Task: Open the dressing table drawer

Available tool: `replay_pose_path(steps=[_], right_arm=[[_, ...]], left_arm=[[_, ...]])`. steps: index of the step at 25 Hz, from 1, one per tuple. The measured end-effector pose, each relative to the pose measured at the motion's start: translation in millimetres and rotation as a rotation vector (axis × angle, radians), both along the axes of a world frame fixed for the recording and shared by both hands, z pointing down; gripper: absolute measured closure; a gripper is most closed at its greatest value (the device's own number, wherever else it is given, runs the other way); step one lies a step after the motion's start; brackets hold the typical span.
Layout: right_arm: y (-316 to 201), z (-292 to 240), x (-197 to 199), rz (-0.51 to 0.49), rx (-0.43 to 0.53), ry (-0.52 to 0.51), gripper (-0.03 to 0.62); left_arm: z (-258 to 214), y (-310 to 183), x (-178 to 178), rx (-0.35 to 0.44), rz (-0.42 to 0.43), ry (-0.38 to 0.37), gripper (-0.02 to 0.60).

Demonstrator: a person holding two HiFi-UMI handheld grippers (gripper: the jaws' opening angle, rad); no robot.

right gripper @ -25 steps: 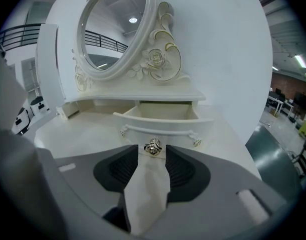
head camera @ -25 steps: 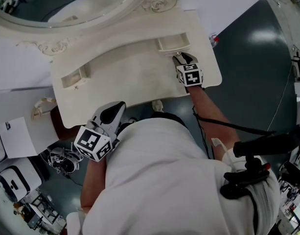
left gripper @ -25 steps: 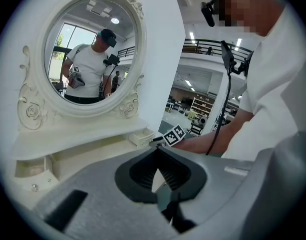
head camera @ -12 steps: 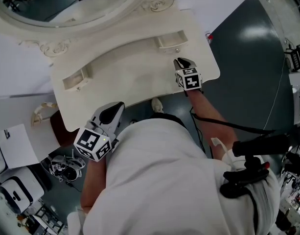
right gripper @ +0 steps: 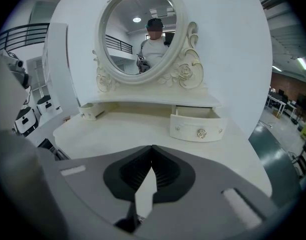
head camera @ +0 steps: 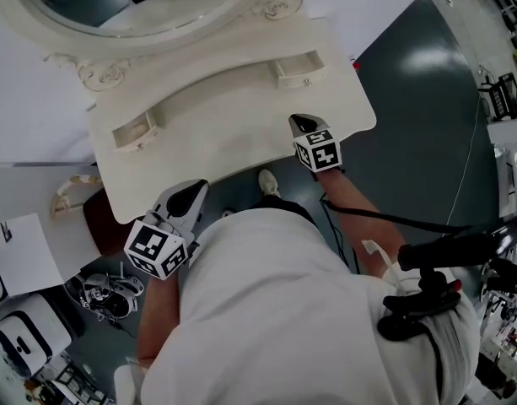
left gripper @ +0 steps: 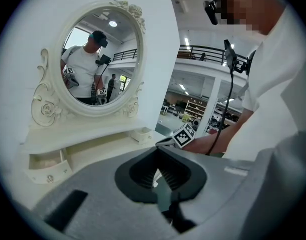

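The cream dressing table (head camera: pixel 233 129) carries two small drawers under its mirror shelf. The right drawer (head camera: pixel 297 69) (right gripper: pixel 197 125) stands pulled out, its round knob (right gripper: pixel 201 133) facing me. The left drawer (head camera: pixel 133 132) (left gripper: pixel 45 165) is pulled out too. My right gripper (head camera: pixel 302 125) (right gripper: pixel 153 149) hovers over the tabletop near the front edge, well short of the right drawer, its jaws shut on nothing. My left gripper (head camera: pixel 189 199) (left gripper: pixel 156 148) hangs just off the table's front edge, shut and empty.
An oval mirror (right gripper: pixel 139 31) in a carved frame rises behind the drawers. A white wall (head camera: pixel 39 116) backs the table. A brown stool (head camera: pixel 102 222) and a shoe (head camera: pixel 266 182) show on the dark floor under the front edge. Cables and gear lie at the lower left.
My right gripper has drawn back from the right drawer's front toward the table's front edge. The left gripper has slipped a little back from the table edge.
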State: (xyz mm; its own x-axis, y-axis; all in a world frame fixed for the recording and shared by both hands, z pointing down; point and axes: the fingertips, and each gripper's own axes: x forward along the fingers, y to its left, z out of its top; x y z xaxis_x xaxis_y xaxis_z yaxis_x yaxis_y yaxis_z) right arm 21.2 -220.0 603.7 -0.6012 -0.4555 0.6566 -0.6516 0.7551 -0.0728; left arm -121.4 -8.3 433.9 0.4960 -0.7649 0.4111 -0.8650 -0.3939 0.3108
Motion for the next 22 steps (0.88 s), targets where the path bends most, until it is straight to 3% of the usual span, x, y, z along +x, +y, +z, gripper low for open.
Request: replay_pose_path(steps=[22], right_arm=[[144.5, -46.7, -55.6, -0.141, 0.026, -0.026, 0.594]], left_arm=[[11.3, 97.2, -51.6, 0.004, 0.001, 0.015, 0.58]])
